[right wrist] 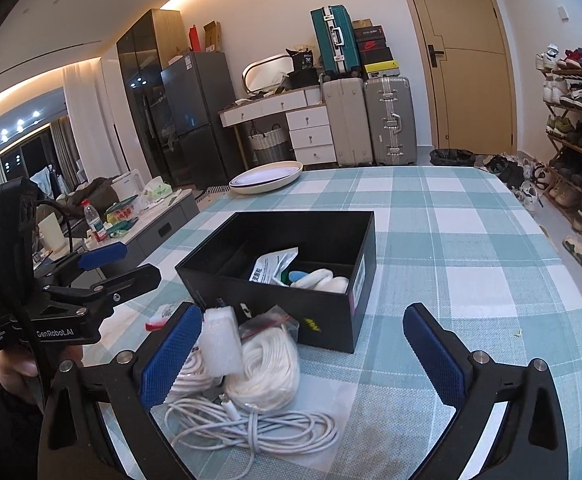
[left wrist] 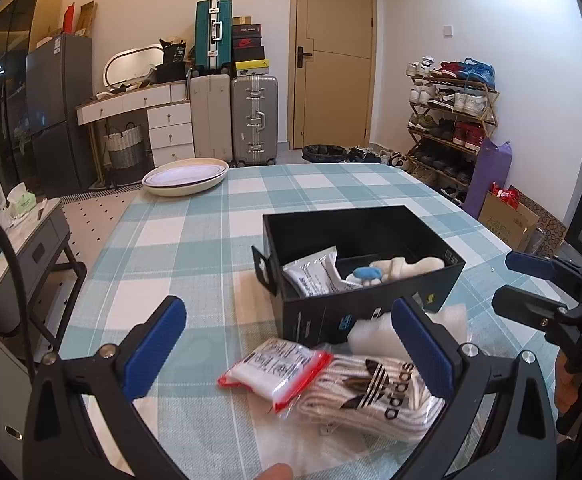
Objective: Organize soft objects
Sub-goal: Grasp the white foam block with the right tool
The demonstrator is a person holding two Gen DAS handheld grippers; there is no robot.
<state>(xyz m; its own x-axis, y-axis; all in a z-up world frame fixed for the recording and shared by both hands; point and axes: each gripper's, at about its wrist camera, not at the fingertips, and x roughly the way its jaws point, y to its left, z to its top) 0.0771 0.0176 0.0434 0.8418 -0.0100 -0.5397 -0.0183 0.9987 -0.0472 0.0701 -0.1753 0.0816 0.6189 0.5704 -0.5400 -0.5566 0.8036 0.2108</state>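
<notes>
on the checked tablecloth [left wrist: 331, 188] stands a black box [left wrist: 371, 312], open at the top, with a white printed pouch [left wrist: 315, 276], a blue-and-white item and a pale rolled sock inside it. the left gripper [left wrist: 287, 344] stands wide apart with nothing pressed between its blue pads; below it, just in front of the box, lies a bagged pair of white socks [left wrist: 371, 392] with a black logo, and a small red-edged zip bag [left wrist: 275, 372] overlaps their left end. a piece of white foam [right wrist: 223, 340] sits against the box's near wall. the right gripper [right wrist: 303, 348] is also spread wide and empty; its left pad is just beside the foam, with a coil of white cord [right wrist: 267, 364] and a loose white cable [right wrist: 251, 424] on the cloth between the fingers. the box blocks the way forward for both. a stack of oval plates [left wrist: 187, 176] rests at the table's far edge, well apart.
</notes>
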